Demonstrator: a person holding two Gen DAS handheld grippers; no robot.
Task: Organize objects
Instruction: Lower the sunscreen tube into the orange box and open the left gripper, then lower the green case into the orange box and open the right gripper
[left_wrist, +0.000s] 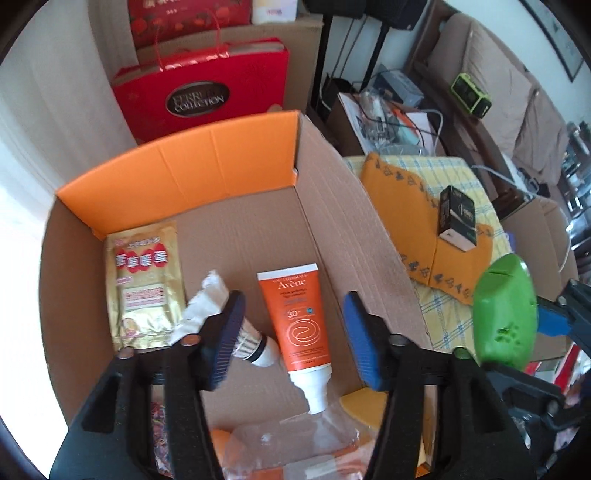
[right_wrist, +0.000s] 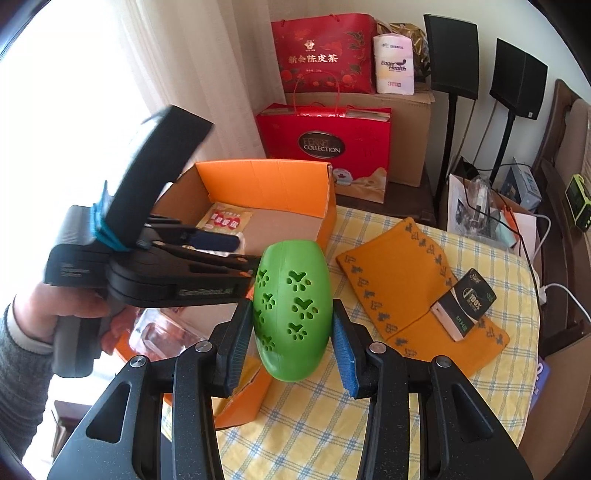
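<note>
An open cardboard box with an orange inner flap holds an orange Avène tube, a gold foil packet, a shuttlecock and clear plastic packaging. My left gripper hangs open and empty over the box. My right gripper is shut on a green egg-shaped container with paw-print holes, held above the table just right of the box. The green container also shows in the left wrist view.
A yellow checked tablecloth covers the table. An orange cloth lies on it with a small black carton on top. Red gift bags and a cardboard carton stand behind the box. Speakers and clutter stand at the right.
</note>
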